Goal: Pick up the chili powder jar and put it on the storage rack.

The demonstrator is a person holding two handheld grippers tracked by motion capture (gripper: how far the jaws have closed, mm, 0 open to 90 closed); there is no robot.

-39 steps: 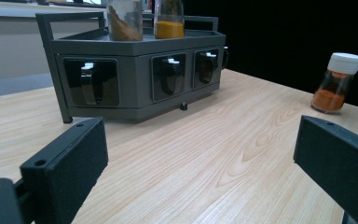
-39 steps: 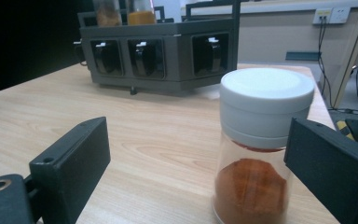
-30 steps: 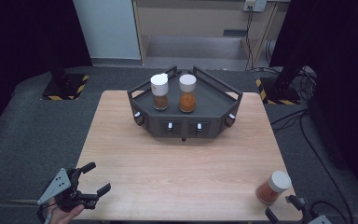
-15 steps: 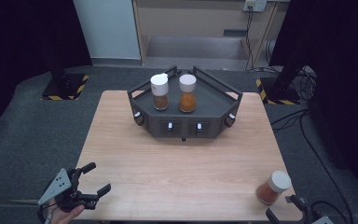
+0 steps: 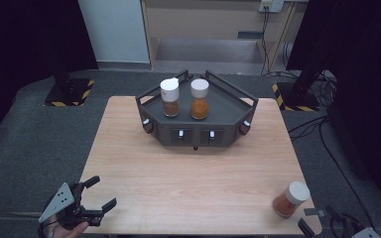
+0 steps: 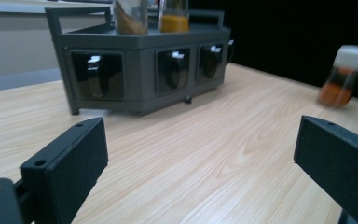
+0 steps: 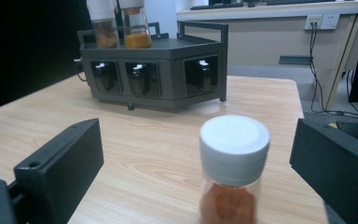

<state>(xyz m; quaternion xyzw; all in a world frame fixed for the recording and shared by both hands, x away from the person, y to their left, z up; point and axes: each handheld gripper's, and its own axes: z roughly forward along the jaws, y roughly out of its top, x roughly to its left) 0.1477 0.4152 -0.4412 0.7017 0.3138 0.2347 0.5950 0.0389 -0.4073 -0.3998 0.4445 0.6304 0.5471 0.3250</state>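
A dark grey six-sided rack [image 5: 228,106] stands at the table's far middle. Two white-capped jars stand upright on top of it, one of brown spice [image 5: 169,98] and one of orange spice [image 5: 199,99]. A third jar [image 5: 290,199] of red-orange spice stands alone at the near right corner. My right gripper [image 5: 311,220] sits just behind that corner, open. In the right gripper view the jar [image 7: 233,168] stands close ahead, between the lines of the wide jaws. My left gripper [image 5: 96,193] hovers open at the near left corner, holding nothing, facing the rack [image 6: 140,60].
The wooden table [image 5: 188,173] is bare between the rack and the near edge. Dark carpet surrounds it, with cables [image 5: 327,124] on the floor to the right. A stand's base with yellow-black tape [image 5: 69,91] sits off the far left corner.
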